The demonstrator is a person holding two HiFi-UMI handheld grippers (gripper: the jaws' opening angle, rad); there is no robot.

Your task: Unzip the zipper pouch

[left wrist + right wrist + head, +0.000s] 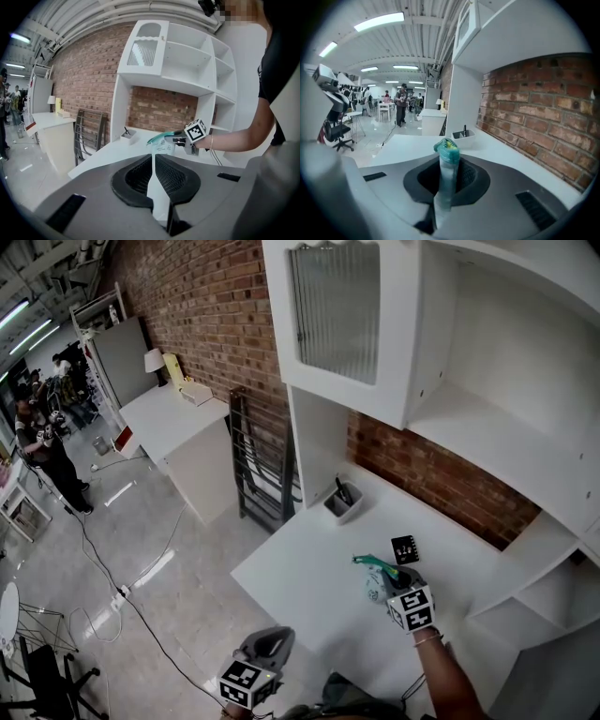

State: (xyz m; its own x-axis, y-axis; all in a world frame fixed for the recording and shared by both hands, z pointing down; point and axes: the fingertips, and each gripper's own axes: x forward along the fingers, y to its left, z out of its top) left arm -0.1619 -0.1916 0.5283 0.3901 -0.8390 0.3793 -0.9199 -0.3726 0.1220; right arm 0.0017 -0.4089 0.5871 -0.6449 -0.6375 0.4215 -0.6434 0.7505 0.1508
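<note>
While upright, zipper pouch [446, 146] pinched fast between jaws of the right tool [445, 171]; left tool [153, 161] closed, empty, well apart.

Desktop [298, 579] lies open; pen tray [343, 503] apparently crowds its rear.

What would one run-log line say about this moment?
right gripper: shut on zipper pouch, over table | left gripper: shut, empty, apart from pouch
</note>
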